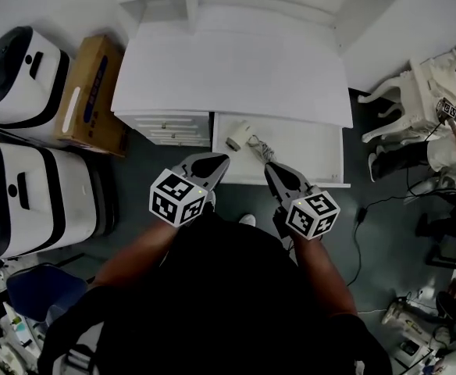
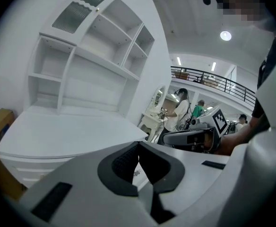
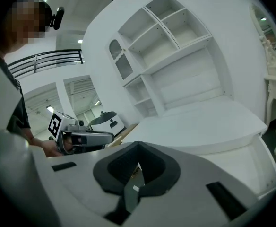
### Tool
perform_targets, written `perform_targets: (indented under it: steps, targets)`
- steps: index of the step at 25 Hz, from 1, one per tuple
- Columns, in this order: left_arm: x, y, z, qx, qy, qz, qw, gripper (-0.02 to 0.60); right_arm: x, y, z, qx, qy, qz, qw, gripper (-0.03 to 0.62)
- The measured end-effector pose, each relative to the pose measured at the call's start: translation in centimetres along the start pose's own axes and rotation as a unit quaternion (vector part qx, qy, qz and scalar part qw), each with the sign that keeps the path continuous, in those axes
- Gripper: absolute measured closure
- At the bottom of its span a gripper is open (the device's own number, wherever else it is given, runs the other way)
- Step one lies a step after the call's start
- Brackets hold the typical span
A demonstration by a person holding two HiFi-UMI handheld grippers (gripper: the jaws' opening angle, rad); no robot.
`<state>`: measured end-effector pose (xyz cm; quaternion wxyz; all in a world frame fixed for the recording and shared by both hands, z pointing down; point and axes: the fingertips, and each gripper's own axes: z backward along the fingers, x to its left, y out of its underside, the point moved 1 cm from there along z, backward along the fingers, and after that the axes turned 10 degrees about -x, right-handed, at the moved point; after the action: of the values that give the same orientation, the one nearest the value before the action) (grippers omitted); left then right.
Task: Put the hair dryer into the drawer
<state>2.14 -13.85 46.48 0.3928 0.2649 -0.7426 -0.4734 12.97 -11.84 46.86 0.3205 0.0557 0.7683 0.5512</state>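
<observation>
The open drawer lies at 12 o'clock, and the smooth white desk top overhangs its far part. A brown cardboard box sits at 10 o'clock with rounded, glossy white-and-black machines at 9, and carved white furniture at 2. The white hair dryer lies inside the drawer toward its 9 o'clock end, its cord beside it. Our left gripper and right gripper hover side by side before the drawer, tilted slightly down. Each has its fingers pressed together, empty.

Hair dryer in drawer, left end
</observation>
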Motion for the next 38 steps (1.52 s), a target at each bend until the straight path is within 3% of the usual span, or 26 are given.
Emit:
perform_targets:
  steps: [4, 13, 21, 30, 38]
  targets:
    - [-2.7, 1.0, -0.1, -0.004, -0.014, 0.004, 0.9999, 0.572, -0.2, 0.5, 2.6, 0.005, -0.011, 0.01, 1.0, 0.569]
    - [-6.2, 2.1, 0.6, -0.009, -0.067, 0.004, 0.9977, 0.572, -0.4, 1.4, 6.6, 0.01, -0.054, -0.03, 0.998, 0.569]
    - [-7.6, 2.8, 1.7, -0.002, -0.08, -0.002, 0.9968, 0.572, -0.6, 1.8, 7.4, -0.003, -0.061, -0.039, 0.997, 0.569]
    - [-4.3, 0.7, 1.9, 0.003, -0.04, -0.012, 0.9991, 0.572, 1.0, 0.7, 4.7, -0.024, -0.022, -0.052, 0.998, 0.569]
    - [-2.6, 1.3, 2.4, 0.017, -0.005, -0.007, 0.9998, 0.572, 2.7, 1.1, 2.5, -0.034, 0.003, -0.044, 0.998, 0.569]
